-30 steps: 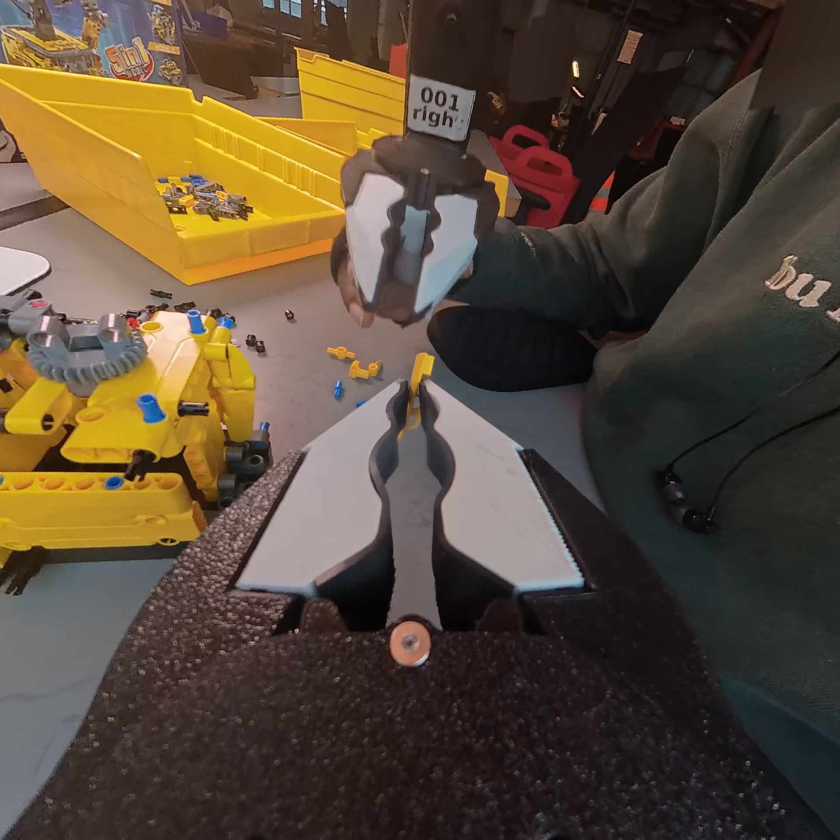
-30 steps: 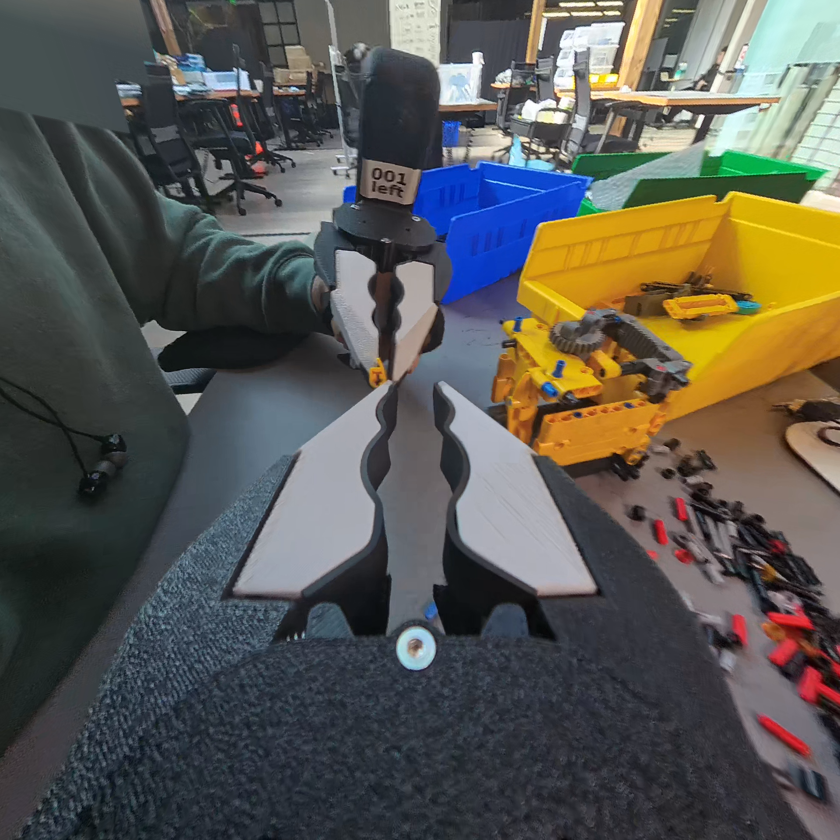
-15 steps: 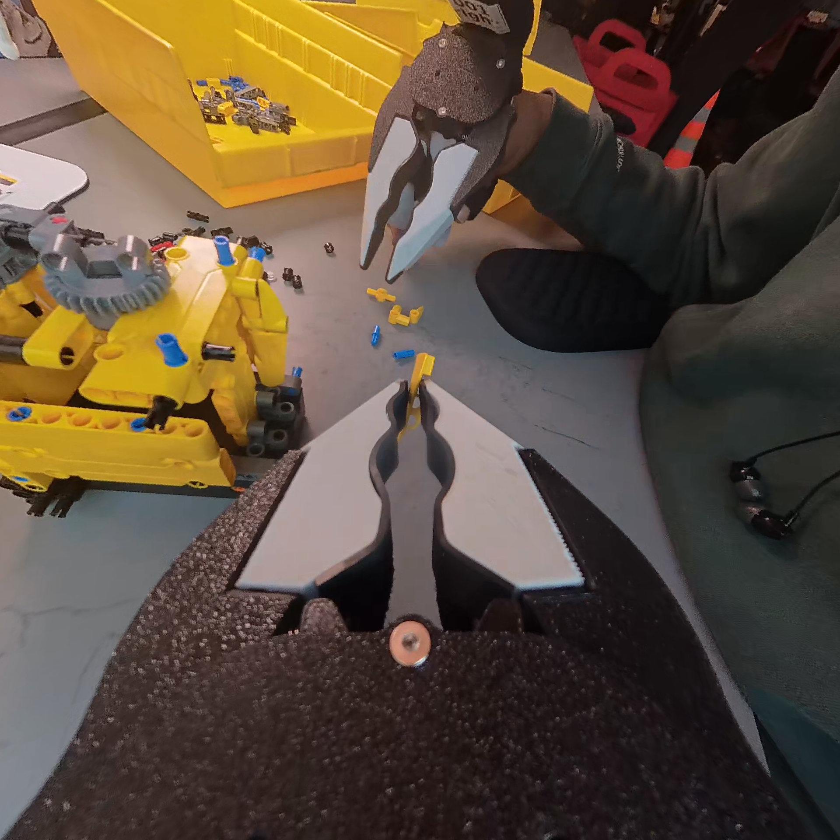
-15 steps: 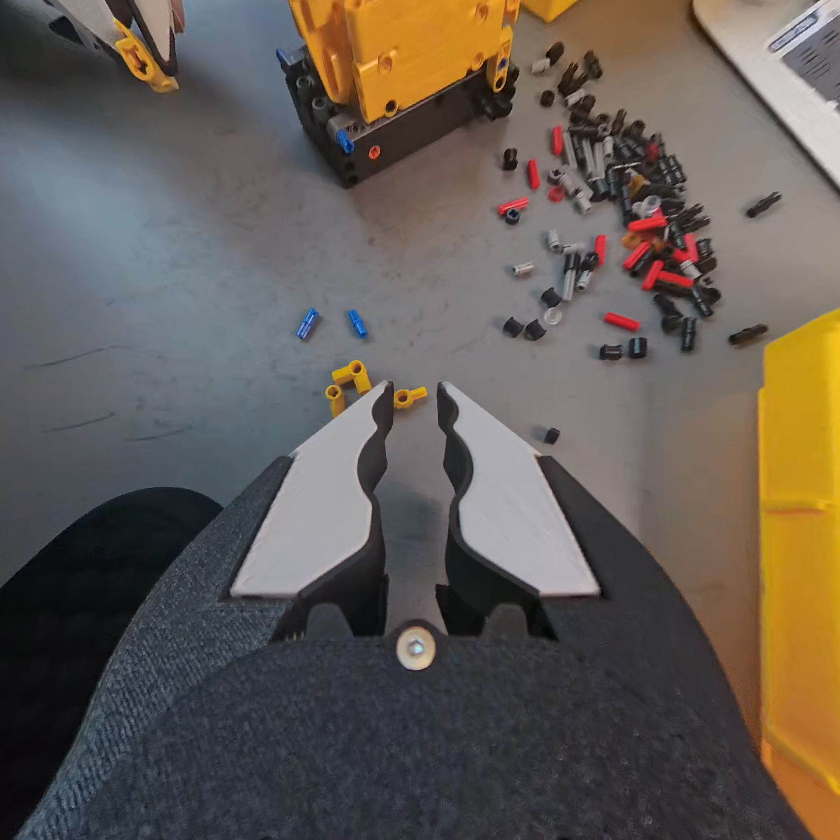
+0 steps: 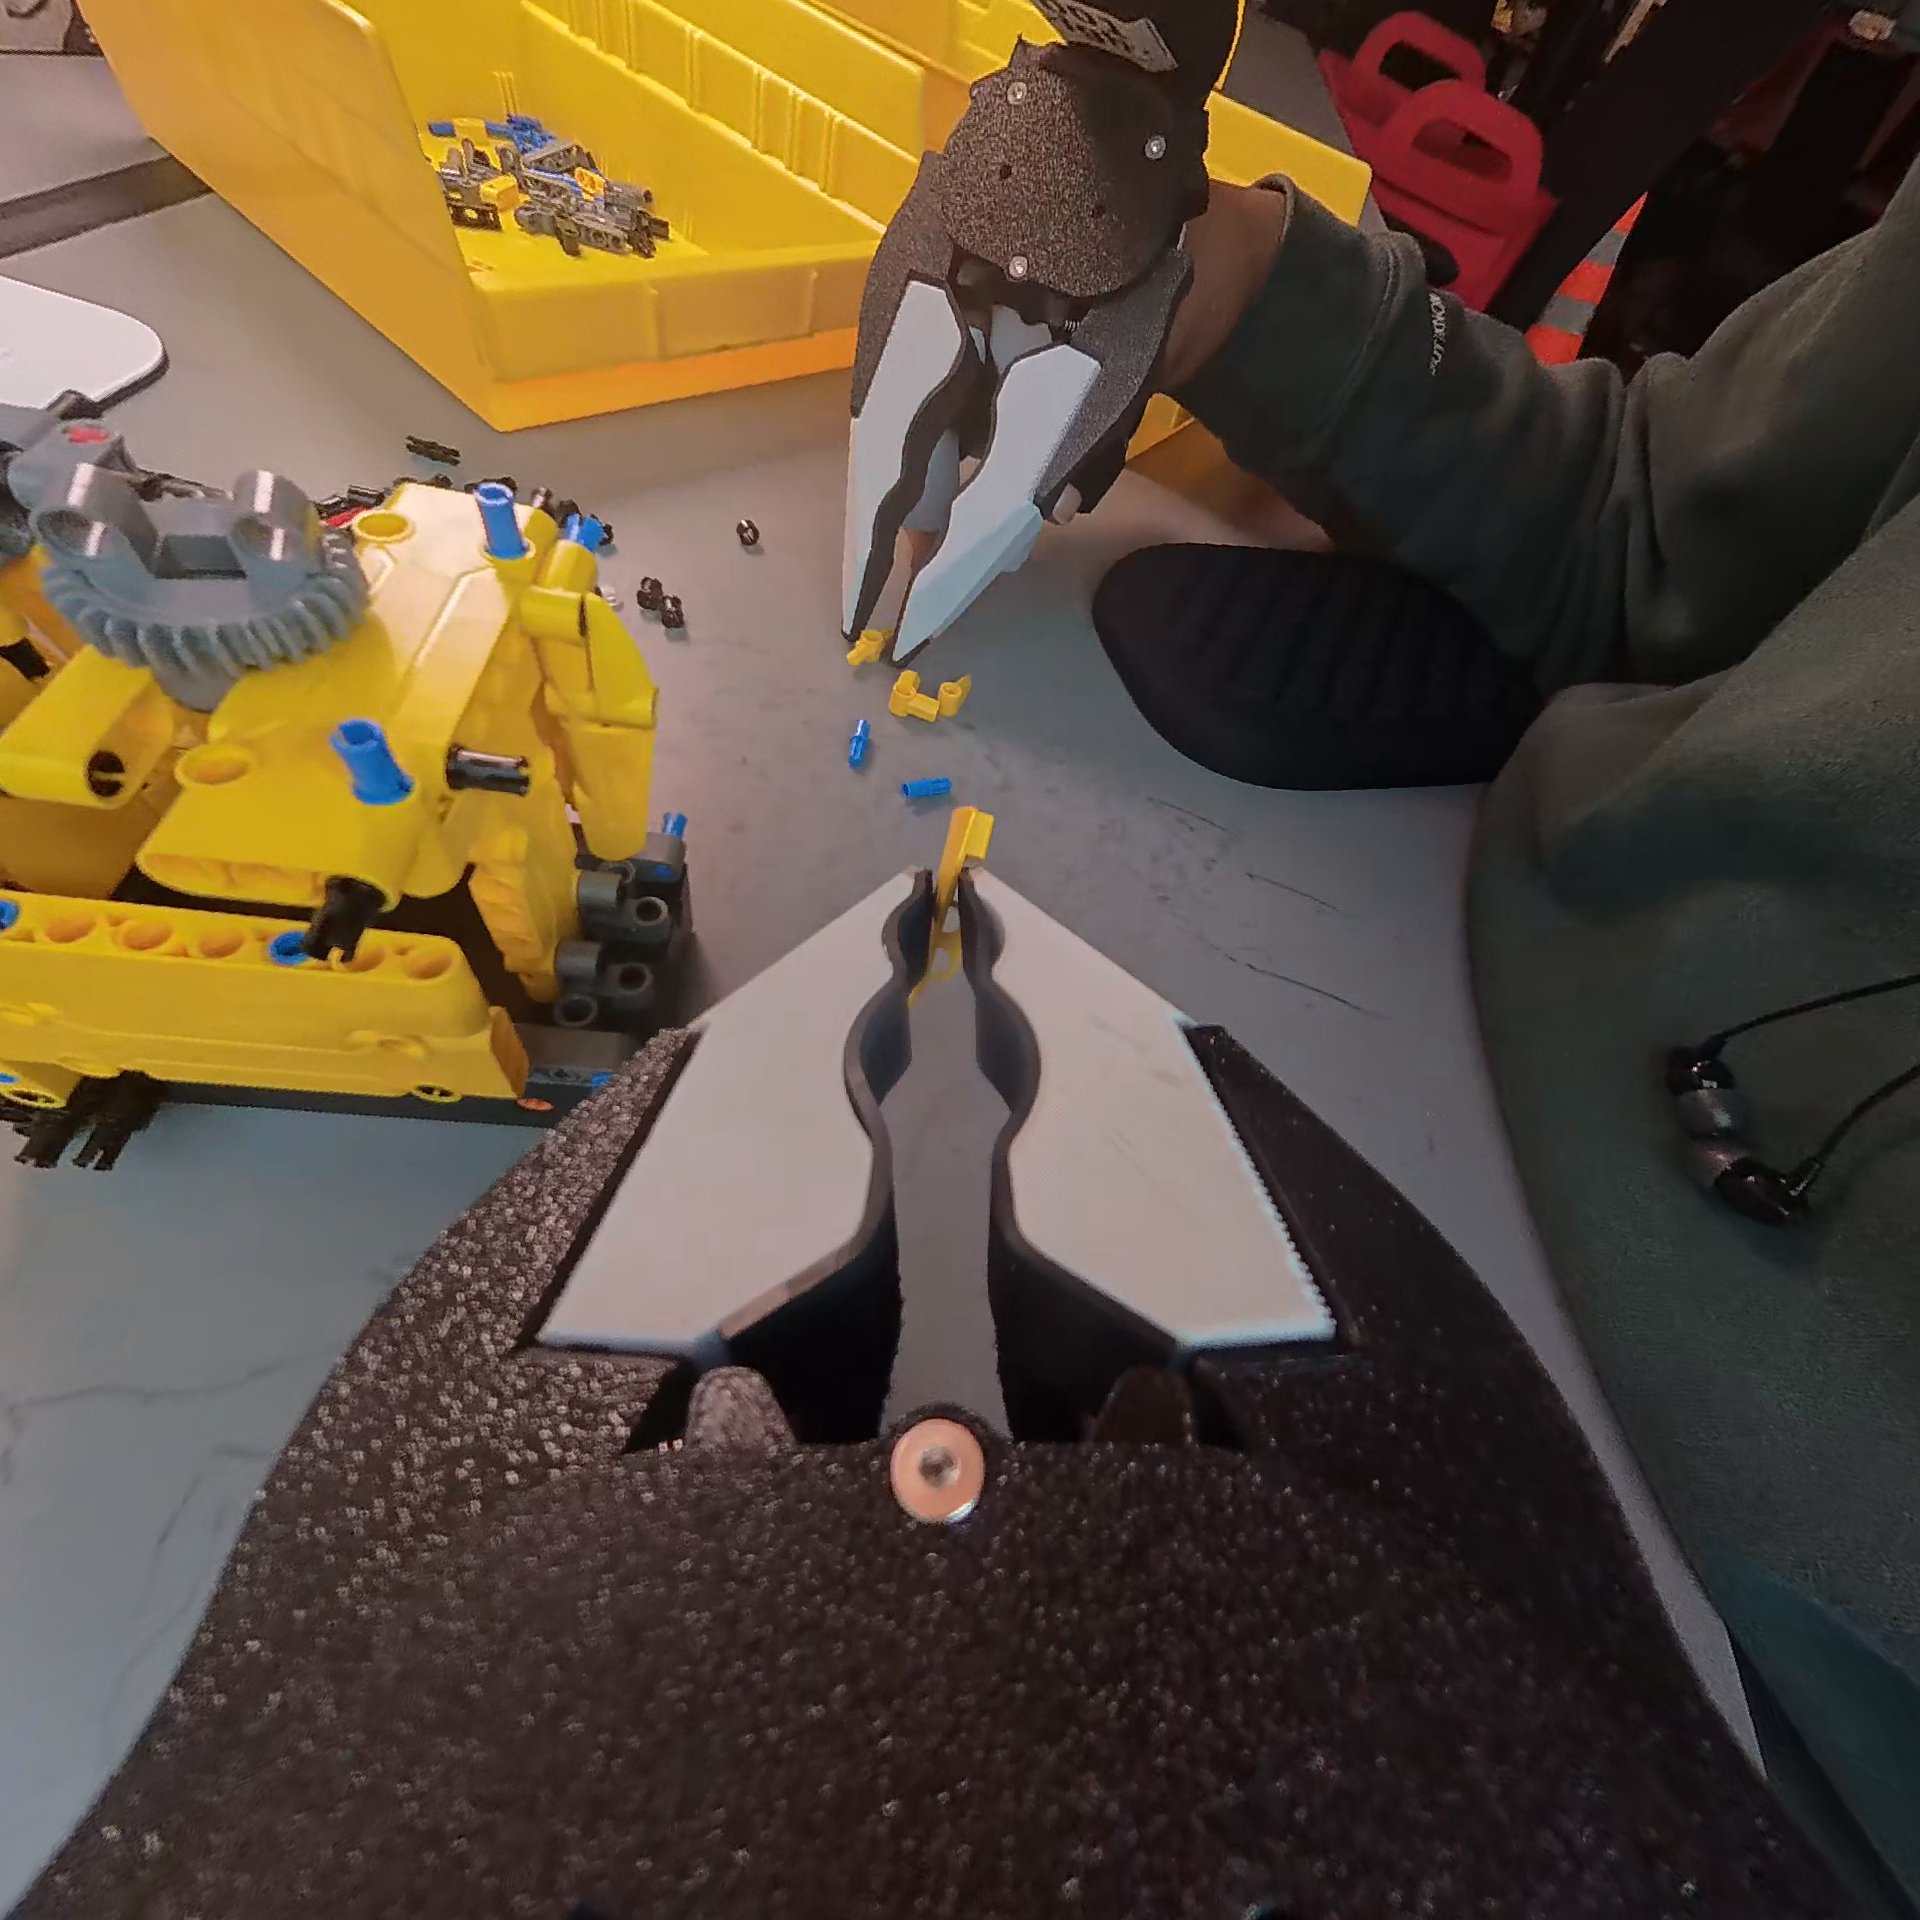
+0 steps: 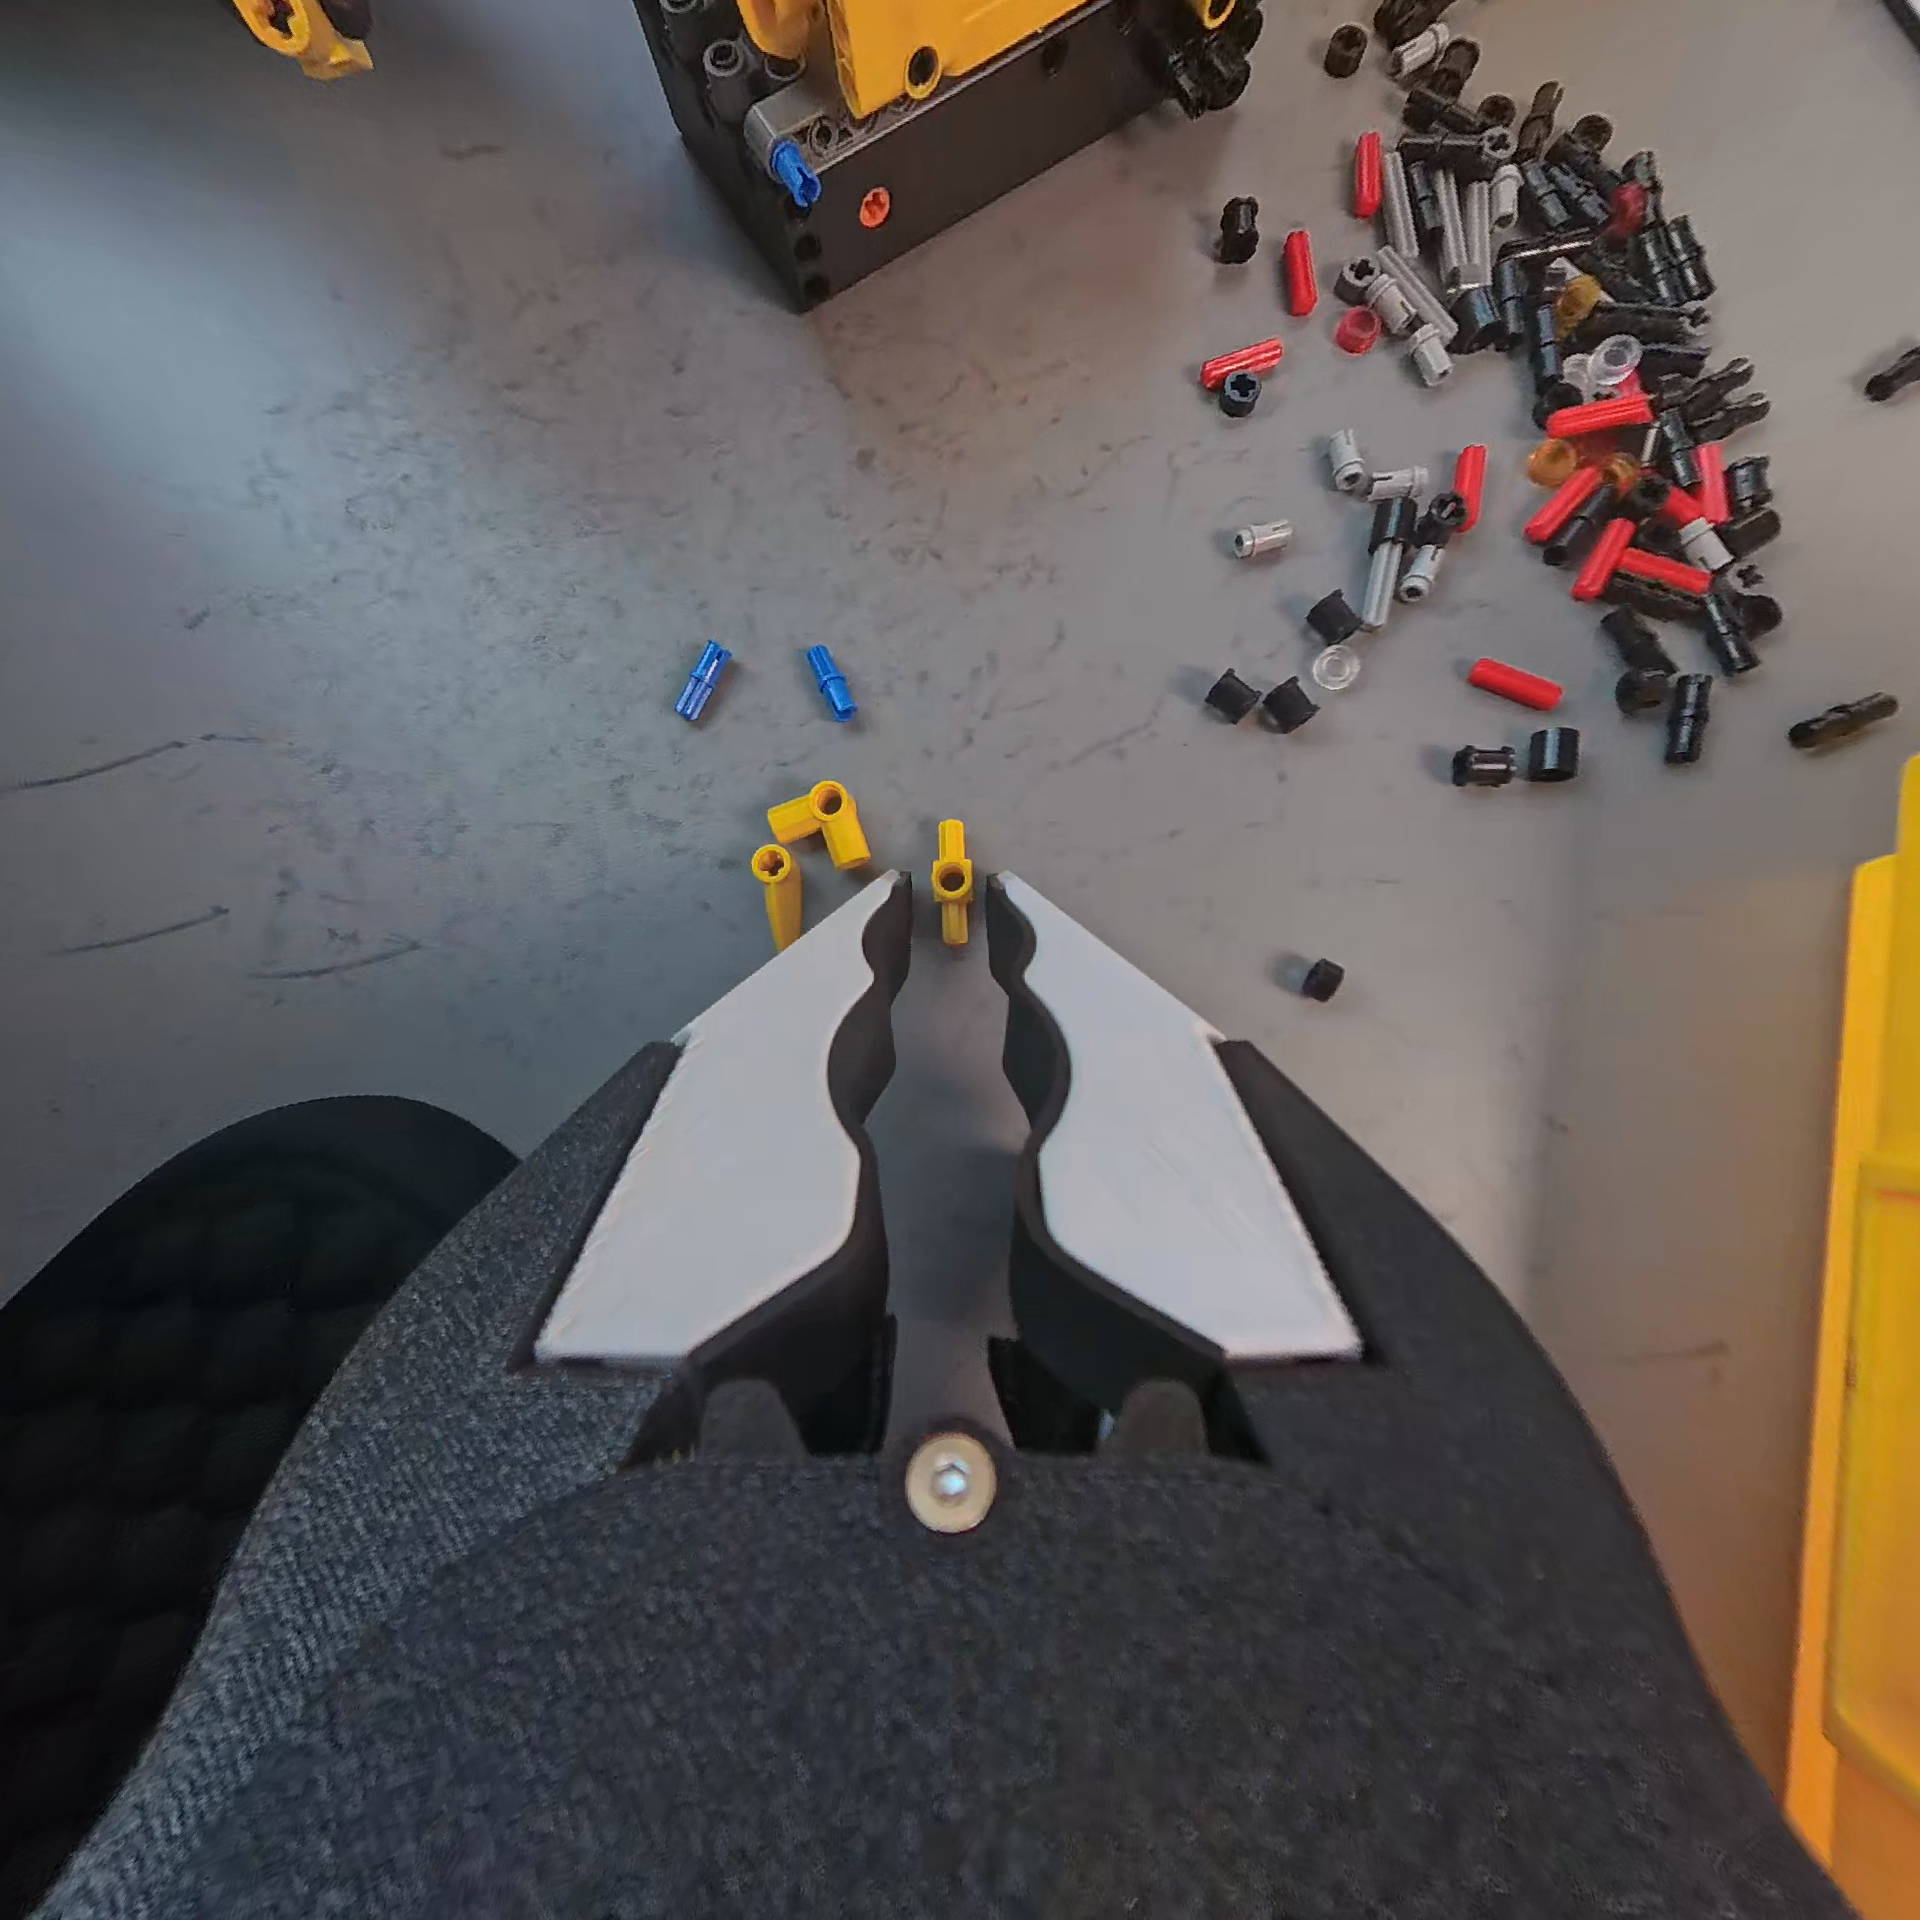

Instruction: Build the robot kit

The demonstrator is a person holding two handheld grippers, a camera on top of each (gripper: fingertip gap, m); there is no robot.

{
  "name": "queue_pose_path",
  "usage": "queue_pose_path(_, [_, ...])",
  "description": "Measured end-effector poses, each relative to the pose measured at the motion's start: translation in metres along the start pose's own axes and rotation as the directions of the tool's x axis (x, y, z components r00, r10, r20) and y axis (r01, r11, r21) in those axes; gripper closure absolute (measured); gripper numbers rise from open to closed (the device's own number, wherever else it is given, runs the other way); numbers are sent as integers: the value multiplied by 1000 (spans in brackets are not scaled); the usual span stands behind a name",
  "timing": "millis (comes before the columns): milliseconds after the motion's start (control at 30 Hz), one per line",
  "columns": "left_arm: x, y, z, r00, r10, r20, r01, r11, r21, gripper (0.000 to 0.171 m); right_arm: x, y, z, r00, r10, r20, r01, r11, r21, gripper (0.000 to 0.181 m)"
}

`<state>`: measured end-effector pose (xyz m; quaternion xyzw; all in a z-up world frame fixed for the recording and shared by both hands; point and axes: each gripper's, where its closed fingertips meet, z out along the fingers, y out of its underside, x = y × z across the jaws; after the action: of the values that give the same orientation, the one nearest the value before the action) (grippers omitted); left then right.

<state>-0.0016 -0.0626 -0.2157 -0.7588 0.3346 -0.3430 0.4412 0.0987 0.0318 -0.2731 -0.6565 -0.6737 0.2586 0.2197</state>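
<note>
Left wrist view: left gripper (image 5: 943, 881) closed on a thin yellow piece (image 5: 960, 854), fingertips pinching its lower part, upper end standing out past the tips, above the grey table (image 5: 1143, 862). Ahead, two blue pins (image 5: 858, 743) lying on open table, then a yellow elbow piece (image 5: 923, 698). Farther on, right gripper (image 5: 881, 642) pointing down at the table, jaws a little apart, a small yellow cross pin (image 5: 864, 648) between the tips. To the left, a yellow toy machine (image 5: 343, 769) with a grey gear (image 5: 197, 592) on top, its corner near the left finger. Behind, a yellow bin (image 5: 644, 301) with loose parts inside. To the right, a green sleeve (image 5: 1455, 436) and a black arm pad (image 5: 1309, 665) closing that side; free table only between pad and machine.

Right wrist view: looking straight down. Right gripper (image 6: 948, 883) jaws slightly open, the yellow cross pin (image 6: 951, 881) lying between the tips; touching or not, cannot tell. Just left of the left finger, the elbow piece (image 6: 821, 821) and a yellow tube (image 6: 777, 883). The blue pins (image 6: 769, 681) beyond, well apart from the tips. Upper right, a heap of black, red and grey small parts (image 6: 1558, 416). Bin edge (image 6: 1870, 1247) along the right border; bare table on the left.
</note>
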Motion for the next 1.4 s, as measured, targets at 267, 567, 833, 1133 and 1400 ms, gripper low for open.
queue_pose_path(267, [-5, 20, 5, 999, 19, 45, -14, 993, -120, 168, 0, -1, 1, 999, -38, -17, 38, 999, 9, 175])
queue_pose_path(567, [-4, 47, 10, 996, 62, 57, -44, 958, -285, 168, 3, -3, 1, 997, -62, -43, 63, 998, 21, 175])
queue_pose_path(833, [-6, 45, 9, 995, 68, 73, -46, 961, -271, 168, 4, -1, 1, 998, -50, -43, 51, 999, 15, 175])
queue_pose_path(1133, [18, -31, -2, 988, -73, -139, 97, 981, 168, 168, -50, -101, -39, 978, -208, 20, 175, 867, 466, 151])
queue_pose_path(1400, [39, -43, -3, 984, 45, -175, -3, 972, 235, 168, -115, -140, -24, 933, -321, 163, 187, 818, 544, 169])
